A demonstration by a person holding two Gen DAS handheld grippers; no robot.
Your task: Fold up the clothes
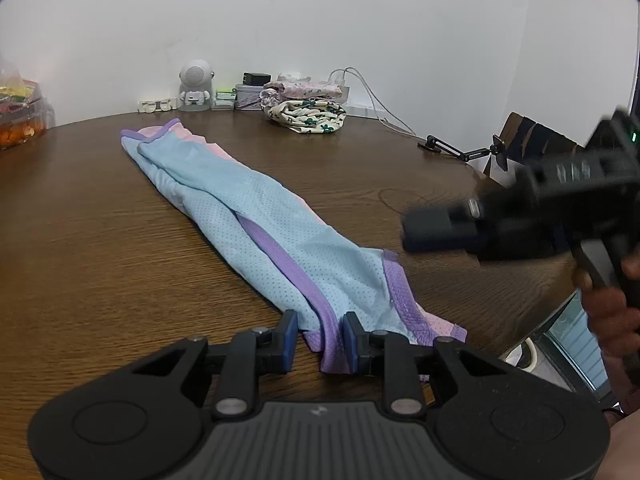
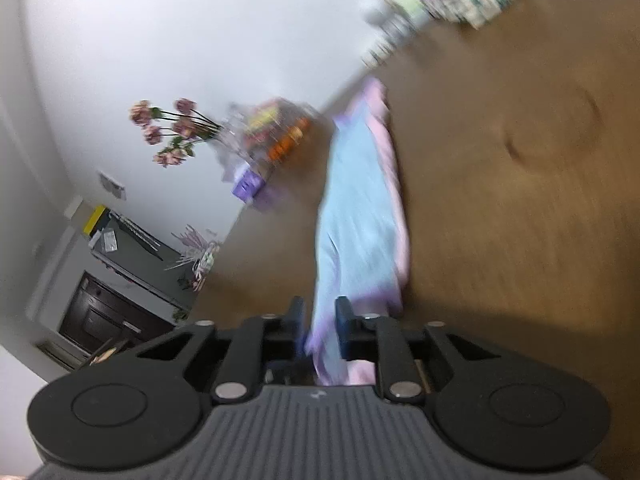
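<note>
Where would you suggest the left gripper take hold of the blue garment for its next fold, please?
Probably the near end of the blue garment, at its purple-trimmed hem, coming in low from the table's near edge. It lies flat in a long strip running away, and the left gripper already straddles that hem.

You have one garment (image 1: 256, 216) to fold: a light blue perforated mesh piece with purple trim and a pink layer showing along its far side. It lies flat on the wooden table (image 1: 100, 240), already folded lengthwise into a long narrow strip that runs diagonally away from you, its purple-edged end nearest.
</note>
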